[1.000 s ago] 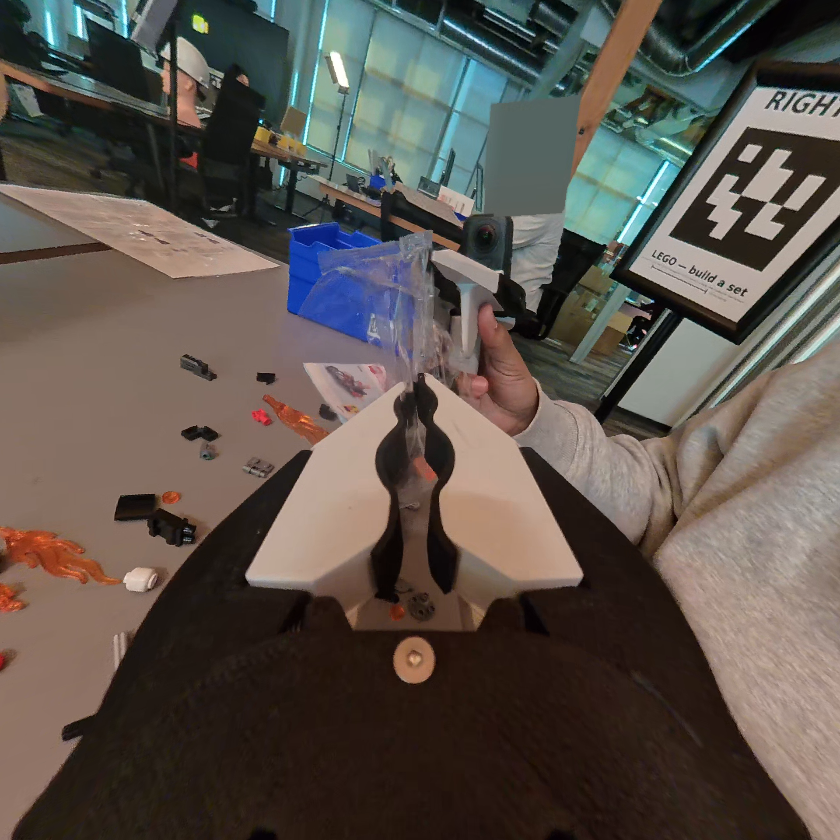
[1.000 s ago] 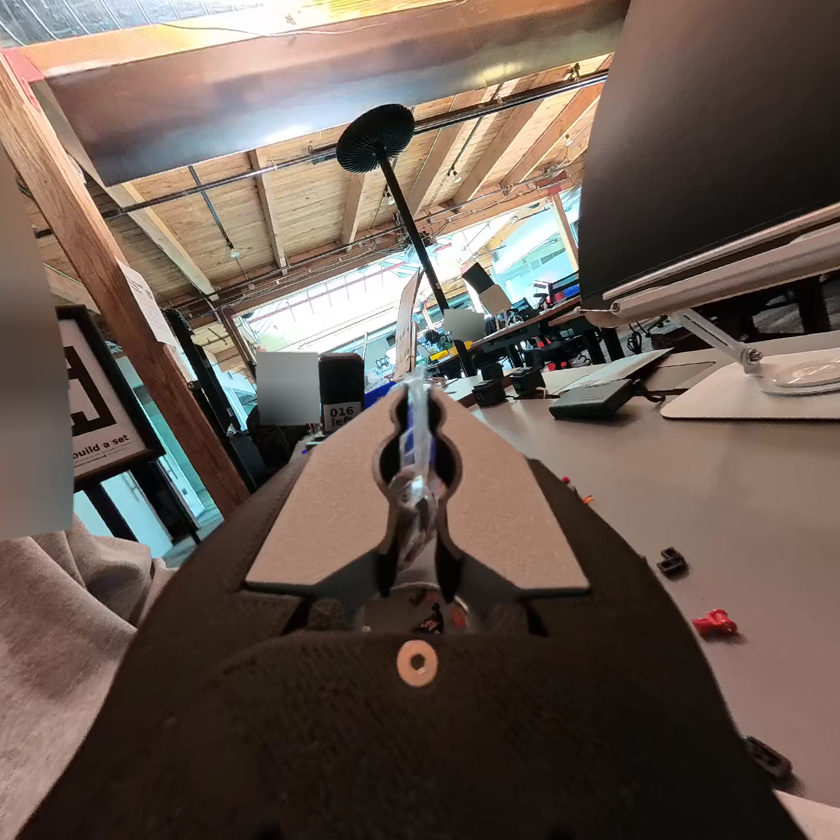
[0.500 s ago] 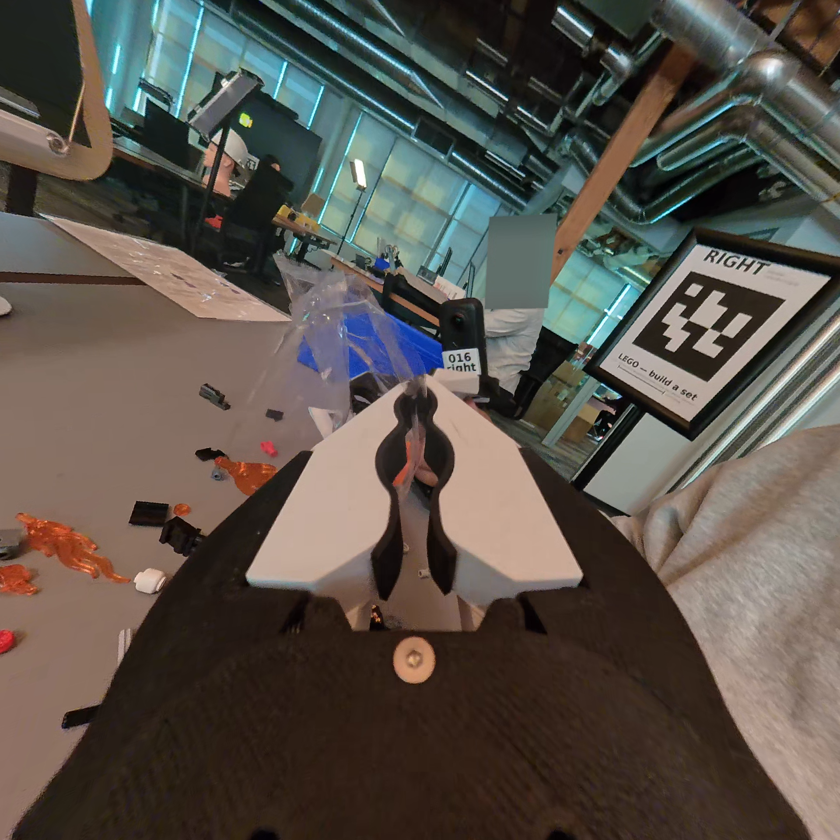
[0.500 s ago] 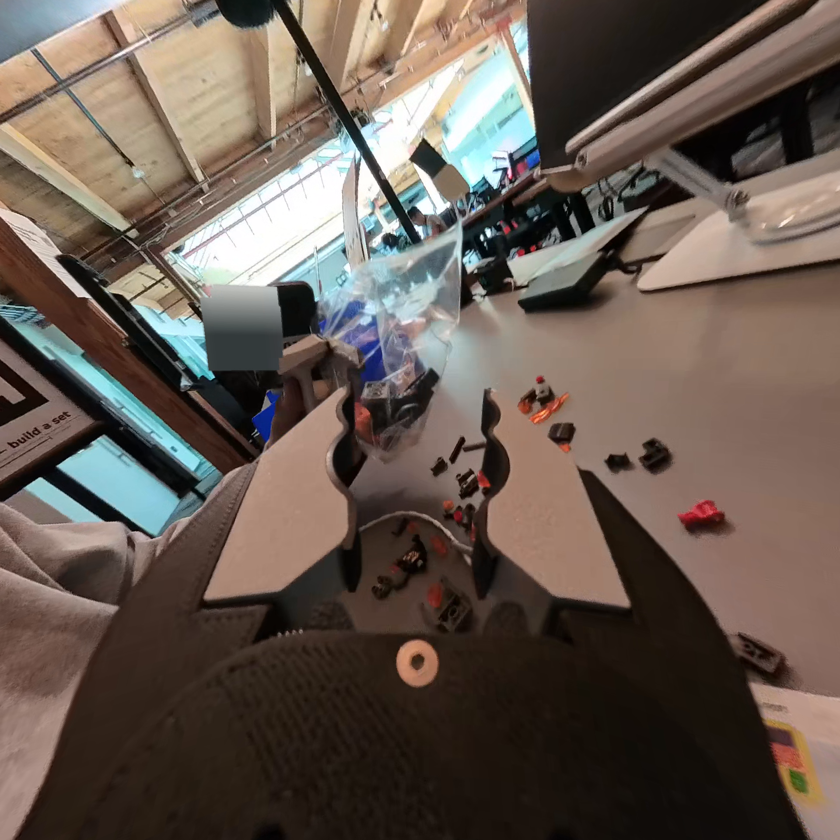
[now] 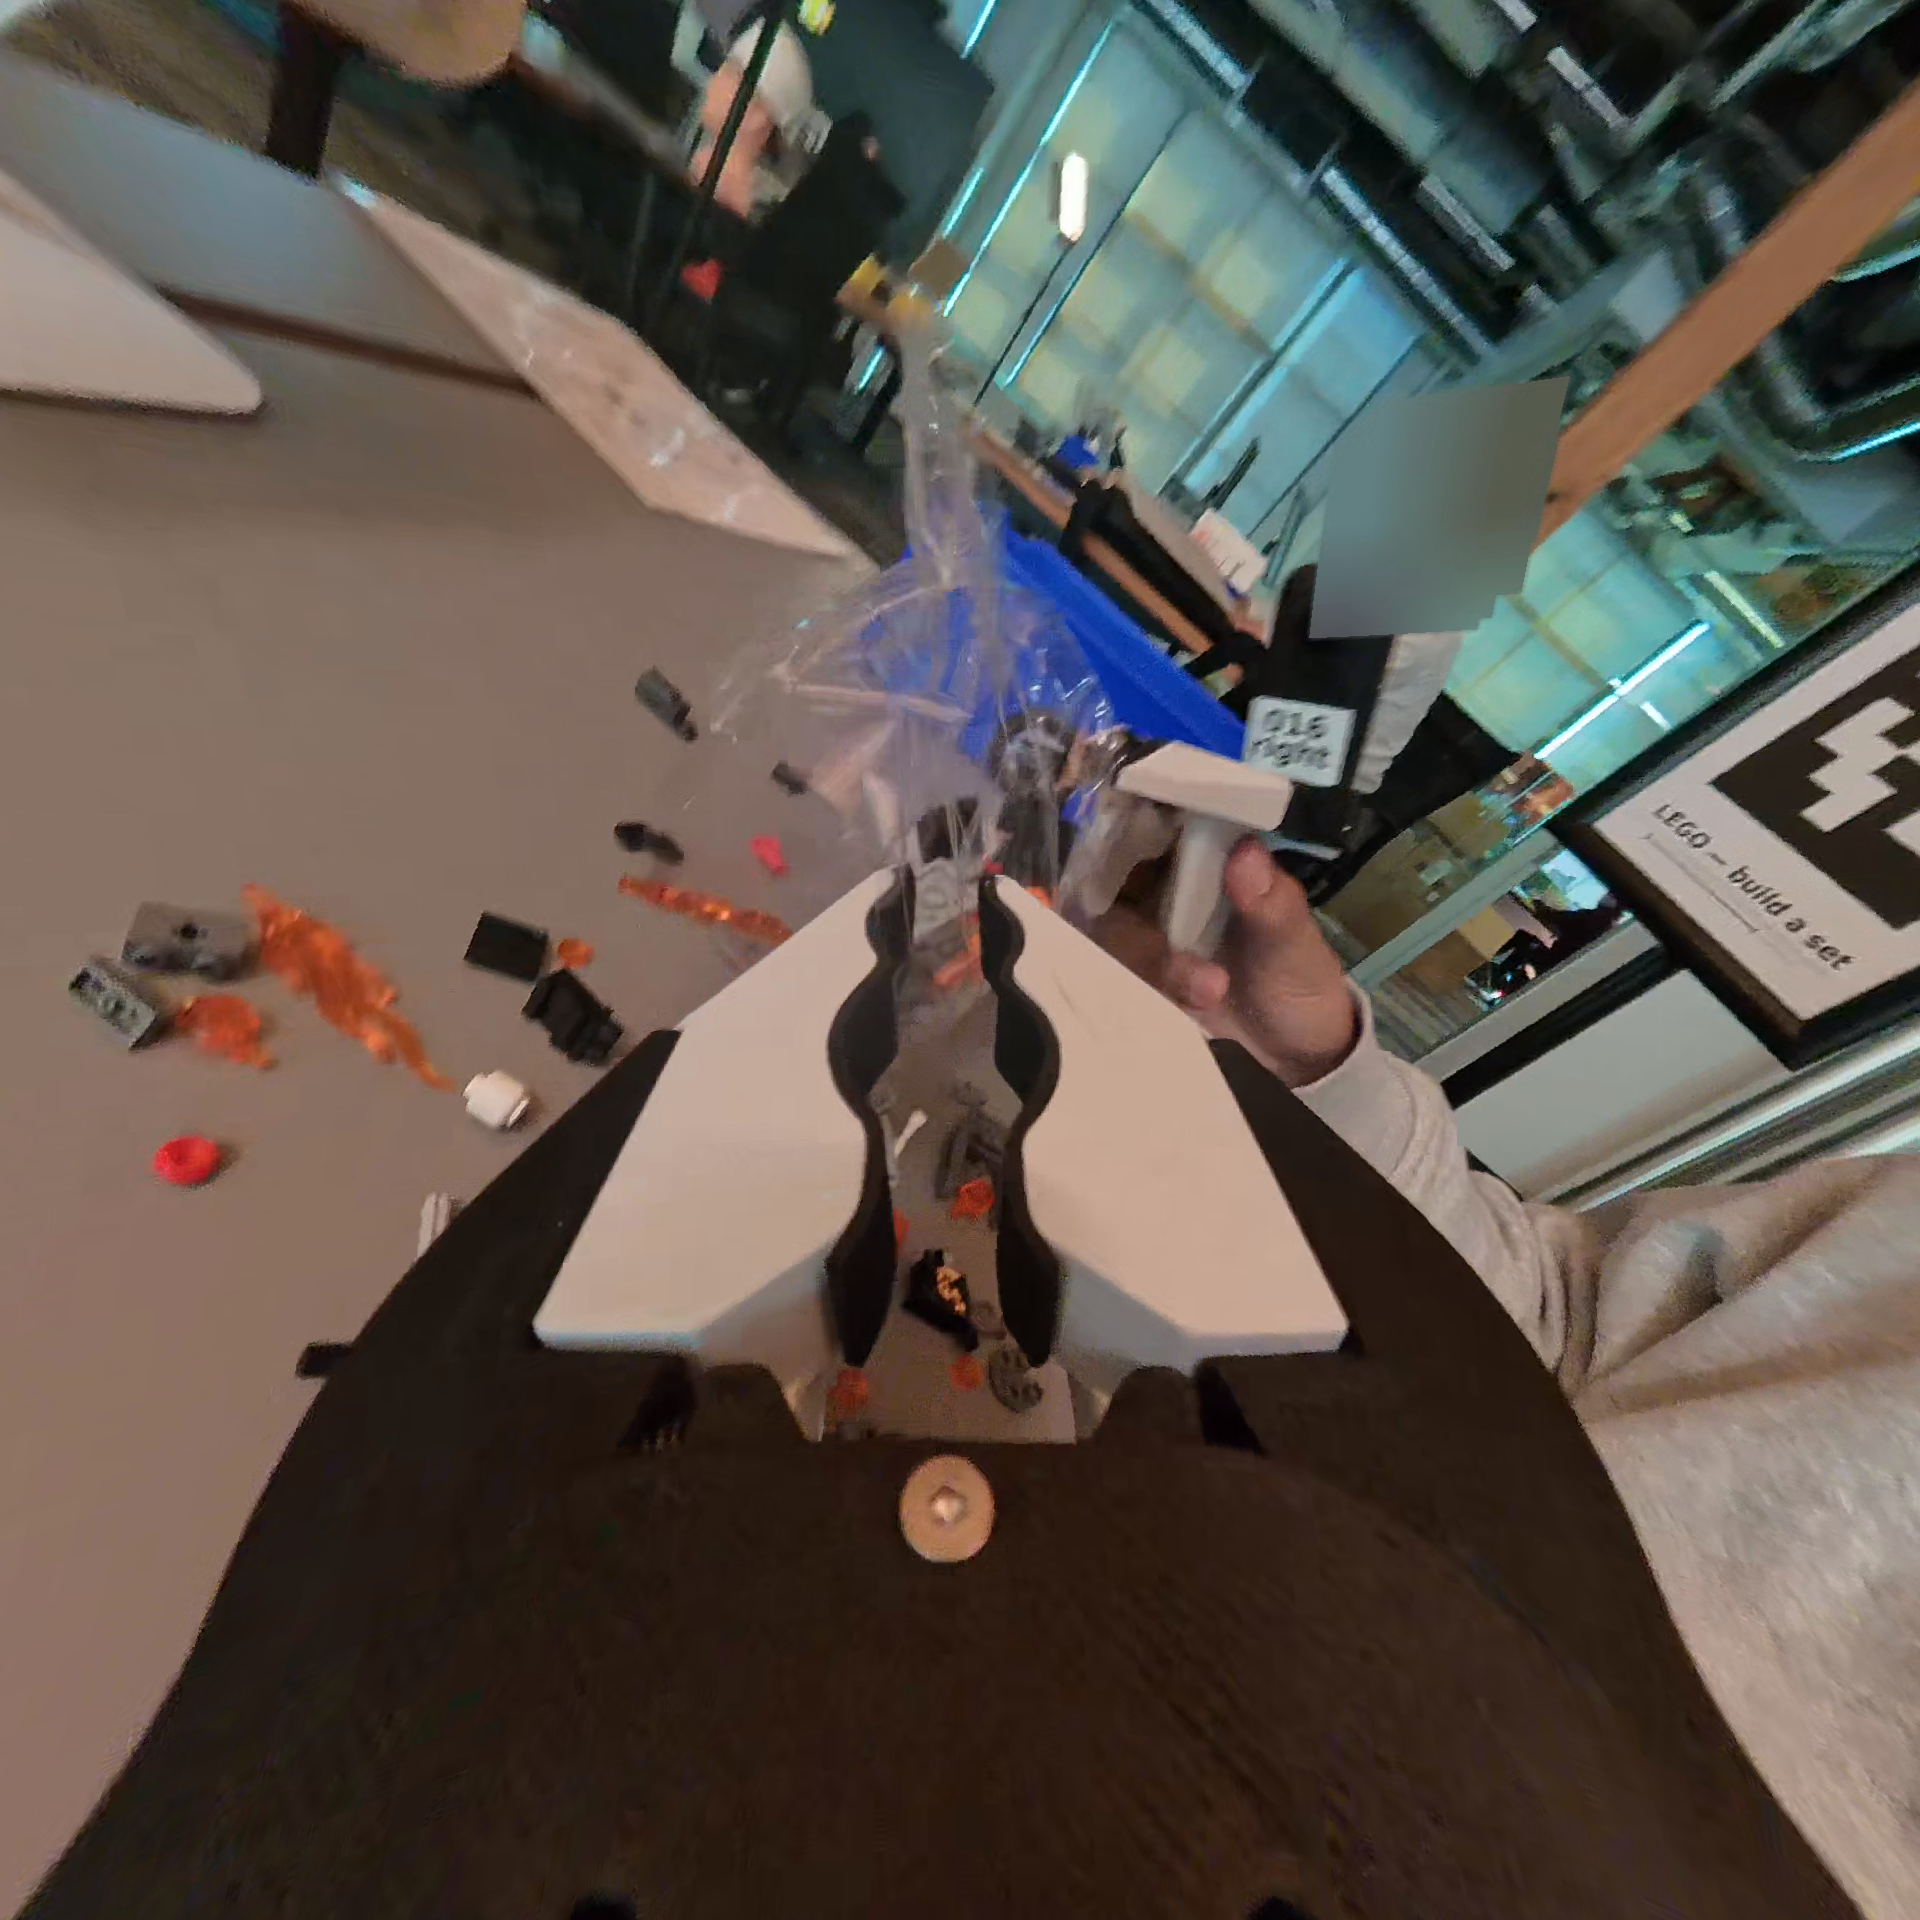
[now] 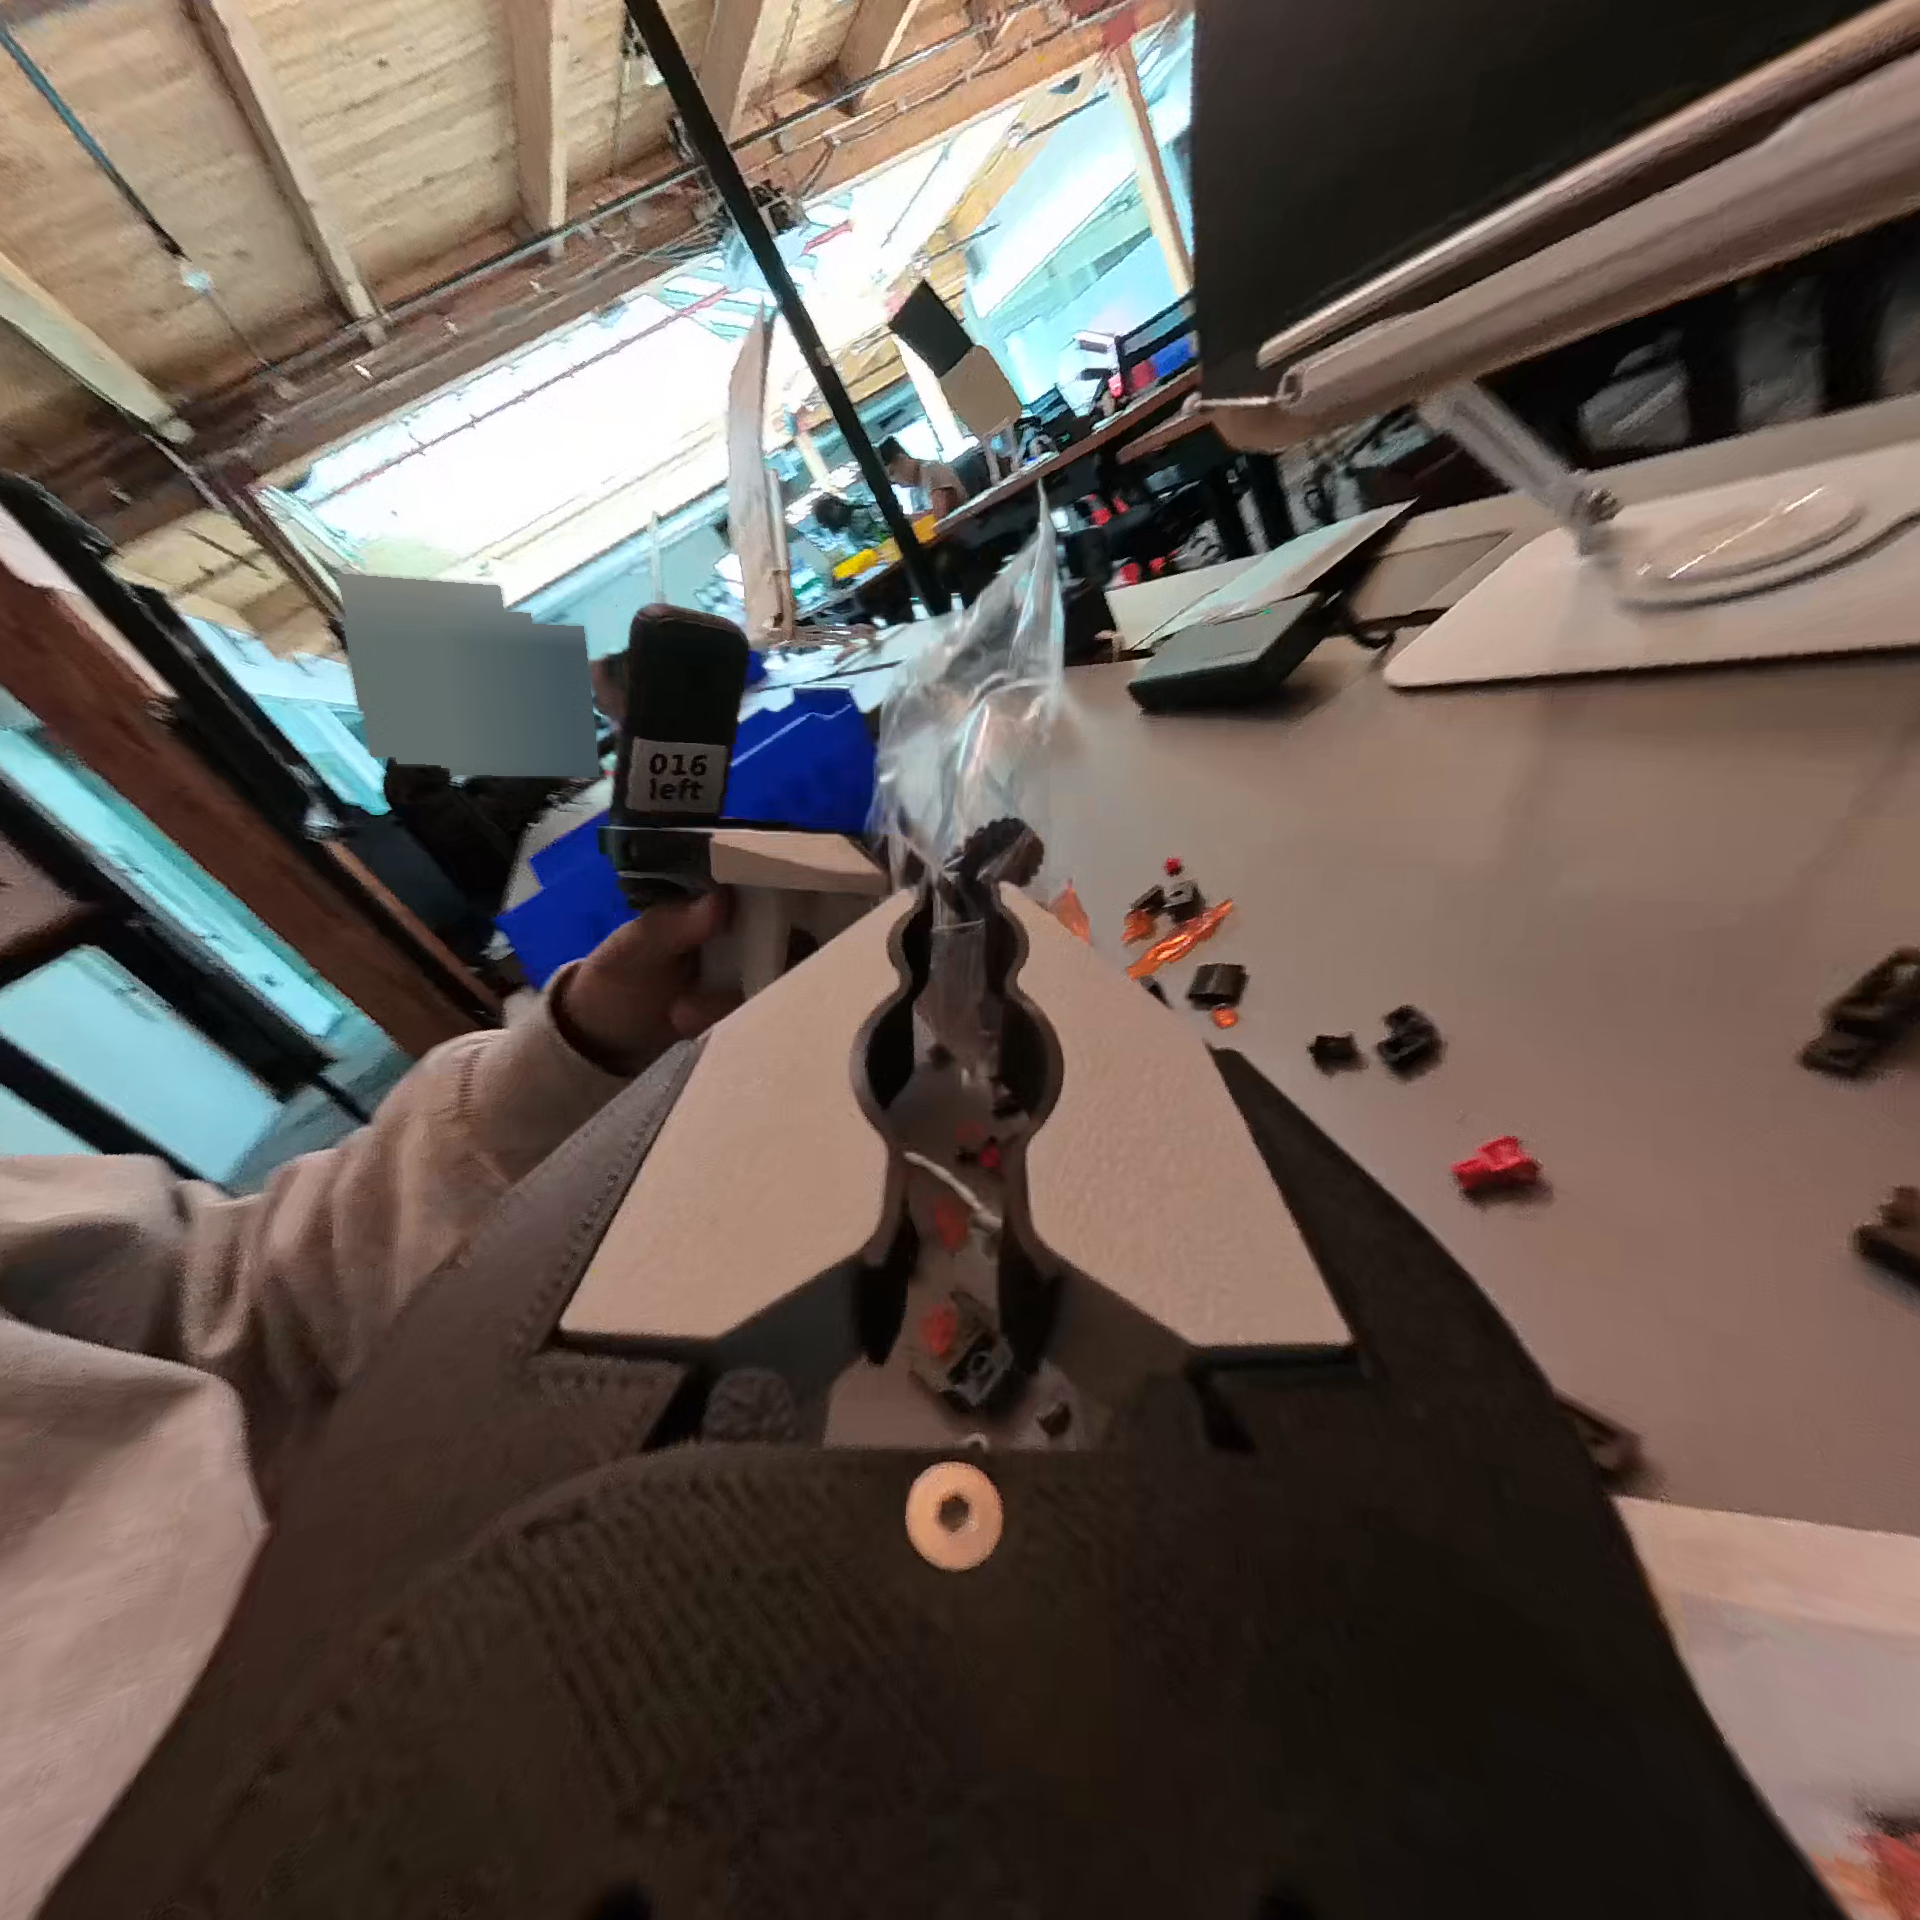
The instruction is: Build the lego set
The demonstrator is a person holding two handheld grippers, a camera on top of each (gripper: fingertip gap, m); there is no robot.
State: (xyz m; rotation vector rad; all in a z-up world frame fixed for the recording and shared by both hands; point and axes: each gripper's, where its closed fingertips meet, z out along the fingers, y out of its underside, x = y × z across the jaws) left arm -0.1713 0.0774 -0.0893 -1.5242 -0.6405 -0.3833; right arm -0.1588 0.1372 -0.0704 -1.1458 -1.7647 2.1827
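Observation:
A clear plastic bag point(image 5: 935, 707) with small bricks in it hangs in the air between both grippers. My left gripper point(image 5: 943, 891) is shut on one edge of it. My right gripper point(image 6: 961, 904) is shut on the bag point(image 6: 966, 717) too. Each view shows the other gripper held in a hand just beyond the bag. Loose pieces lie on the grey table point(image 5: 312, 623): orange flame pieces point(image 5: 332, 977), black bricks point(image 5: 571, 1018), a red piece point(image 5: 187, 1158), a white round piece point(image 5: 497, 1099). The right wrist view shows a red piece point(image 6: 1494, 1169) and black bricks point(image 6: 1403, 1039). More small pieces show below, between my fingers.
A blue bin point(image 5: 1101, 634) stands behind the bag. A monitor on a white stand point(image 6: 1662, 582) and a dark box point(image 6: 1226, 655) are at the far right. A printed sheet point(image 5: 644, 416) lies far left, a framed sign point(image 5: 1787, 831) stands right, a booklet point(image 6: 1766, 1662) lies near. There is about 7 cm between the tips of the two grippers.
My right gripper let go of the bag half a second ago and has shut on it again. My left gripper kept its hold. Both views have tilted.

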